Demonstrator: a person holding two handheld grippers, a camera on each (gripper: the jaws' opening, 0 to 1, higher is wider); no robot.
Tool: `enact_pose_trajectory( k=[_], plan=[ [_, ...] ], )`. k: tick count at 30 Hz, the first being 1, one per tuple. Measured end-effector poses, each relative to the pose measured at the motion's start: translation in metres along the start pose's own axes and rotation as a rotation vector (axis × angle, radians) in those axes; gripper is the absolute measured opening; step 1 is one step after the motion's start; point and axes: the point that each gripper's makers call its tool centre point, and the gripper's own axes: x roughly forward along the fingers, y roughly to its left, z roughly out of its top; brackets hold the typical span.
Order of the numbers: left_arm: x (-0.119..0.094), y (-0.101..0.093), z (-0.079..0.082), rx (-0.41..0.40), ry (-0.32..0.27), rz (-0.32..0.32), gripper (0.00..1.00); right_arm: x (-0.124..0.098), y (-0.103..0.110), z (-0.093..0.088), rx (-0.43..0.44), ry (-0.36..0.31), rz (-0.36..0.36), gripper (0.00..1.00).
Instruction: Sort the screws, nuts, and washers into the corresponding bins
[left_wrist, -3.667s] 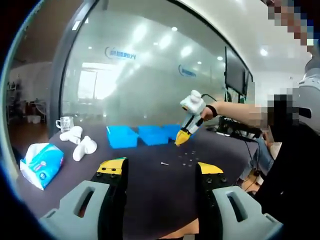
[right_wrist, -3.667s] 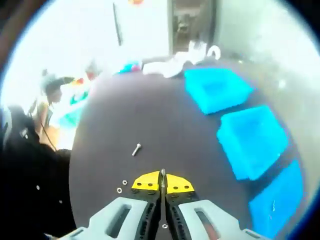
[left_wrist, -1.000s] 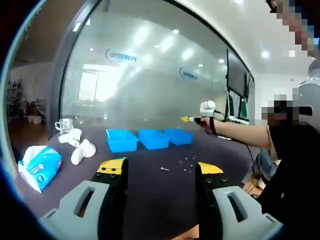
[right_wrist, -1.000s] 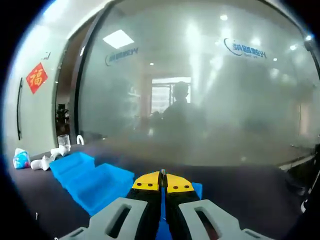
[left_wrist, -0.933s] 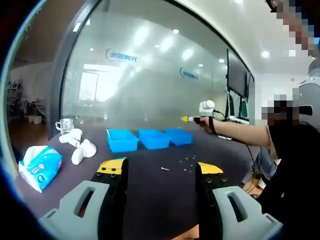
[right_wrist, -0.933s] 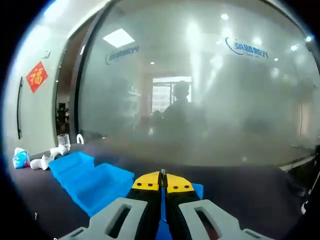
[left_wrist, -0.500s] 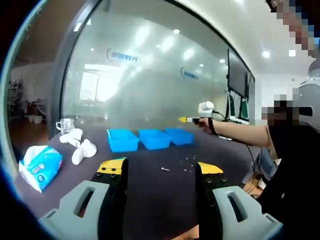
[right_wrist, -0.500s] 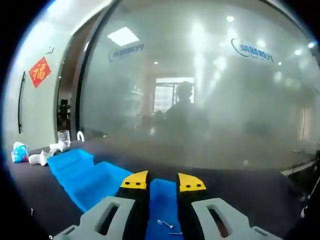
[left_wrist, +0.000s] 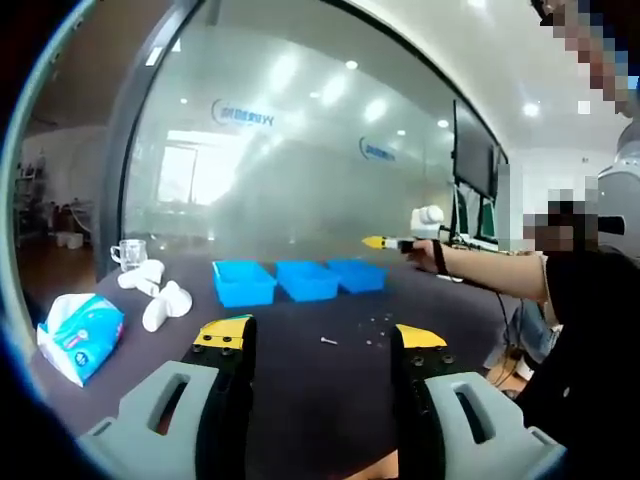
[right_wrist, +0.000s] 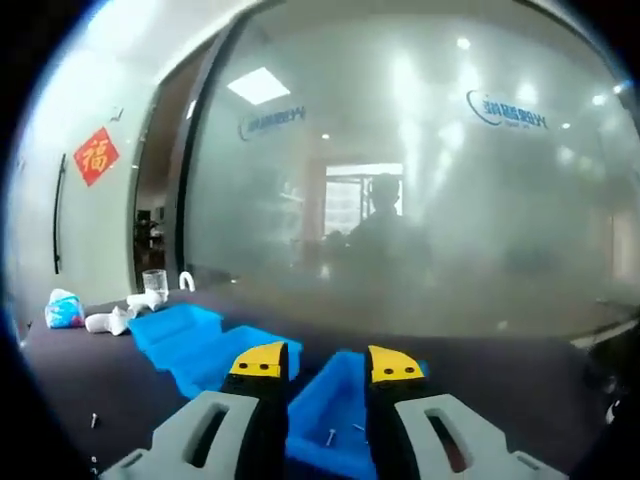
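Observation:
Three blue bins stand in a row on the dark table: left bin (left_wrist: 245, 280), middle bin (left_wrist: 307, 278), right bin (left_wrist: 358, 273). A loose screw (left_wrist: 327, 341) and several small nuts (left_wrist: 378, 322) lie in front of them. My left gripper (left_wrist: 322, 335) hovers open and empty over the near table. My right gripper (right_wrist: 327, 362) is open with nothing between its jaws, held above the nearest bin (right_wrist: 335, 410), where two screws (right_wrist: 330, 435) lie. In the left gripper view the right gripper (left_wrist: 378, 243) hangs in the air above the right bin.
A blue tissue pack (left_wrist: 80, 330), white objects (left_wrist: 160, 295) and a glass cup (left_wrist: 128, 252) sit at the table's left end. A frosted glass wall rises behind the bins. A person's arm (left_wrist: 480, 270) reaches in from the right. Another screw (right_wrist: 93, 421) lies on the table.
My right gripper, shut a second ago, has opened above the nearest bin, and screws now show in the bin below it. The left gripper has stayed where it was.

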Motion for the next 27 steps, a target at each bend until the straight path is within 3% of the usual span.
enact_pose_trajectory(
  k=[3,6,12,24,27],
  plan=[
    [0.002,0.0,0.0,0.0,-0.002,-0.003,0.53,-0.022,0.012,0.003,0.011,-0.024,0.032,0.28],
    [0.003,-0.001,0.001,0.001,-0.006,-0.009,0.53,-0.049,0.034,0.003,0.06,-0.046,0.11,0.32],
    [0.007,-0.003,0.0,0.0,-0.008,-0.018,0.53,-0.094,0.058,-0.005,0.056,-0.048,0.157,0.34],
    [0.007,-0.008,0.006,0.016,-0.014,-0.029,0.53,-0.165,0.09,-0.002,0.008,-0.071,0.245,0.36],
    [0.006,-0.009,0.008,0.019,-0.017,-0.03,0.53,-0.182,0.088,-0.003,0.009,-0.08,0.247,0.37]
  ],
)
